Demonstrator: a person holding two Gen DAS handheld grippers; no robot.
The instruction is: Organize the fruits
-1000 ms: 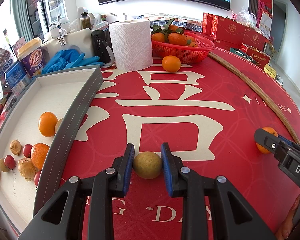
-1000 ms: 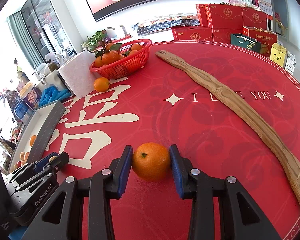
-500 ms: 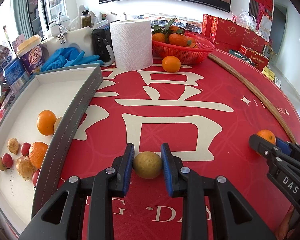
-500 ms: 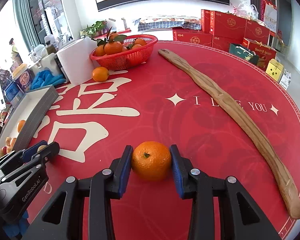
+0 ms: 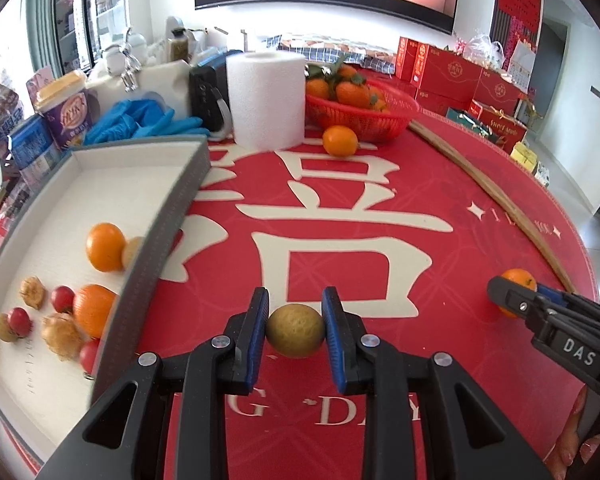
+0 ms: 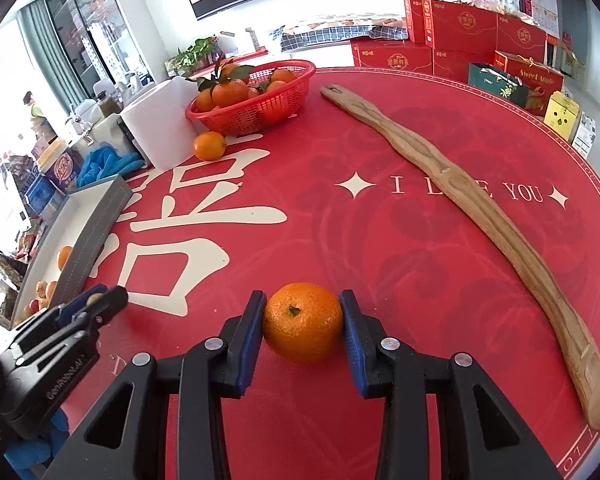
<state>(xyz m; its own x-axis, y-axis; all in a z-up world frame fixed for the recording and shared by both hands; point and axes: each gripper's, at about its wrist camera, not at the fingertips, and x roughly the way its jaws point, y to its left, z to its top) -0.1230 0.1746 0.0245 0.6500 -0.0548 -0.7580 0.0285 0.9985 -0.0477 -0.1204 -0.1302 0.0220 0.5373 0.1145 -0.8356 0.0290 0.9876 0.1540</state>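
My left gripper (image 5: 295,330) is shut on a small yellow-green fruit (image 5: 295,331) above the red tablecloth. My right gripper (image 6: 303,328) is shut on an orange (image 6: 303,327); in the left wrist view that orange (image 5: 518,280) shows at the right. A grey-rimmed white tray (image 5: 156,240) at the left holds two oranges (image 5: 105,246), red cherry-like fruits (image 5: 62,299) and brown walnuts (image 5: 32,293). A red basket (image 5: 364,118) of leafy oranges stands at the back. A loose orange (image 5: 339,141) lies in front of it.
A paper towel roll (image 5: 265,98) stands beside the basket. Blue gloves (image 5: 144,122), cups and boxes crowd the back left. A long wooden stick (image 6: 476,216) lies across the right side. Red gift boxes (image 6: 460,28) stand behind the table.
Both grippers keep their fruits. The left gripper's view has shifted slightly toward the tray; the right gripper has edged left and forward across the cloth.
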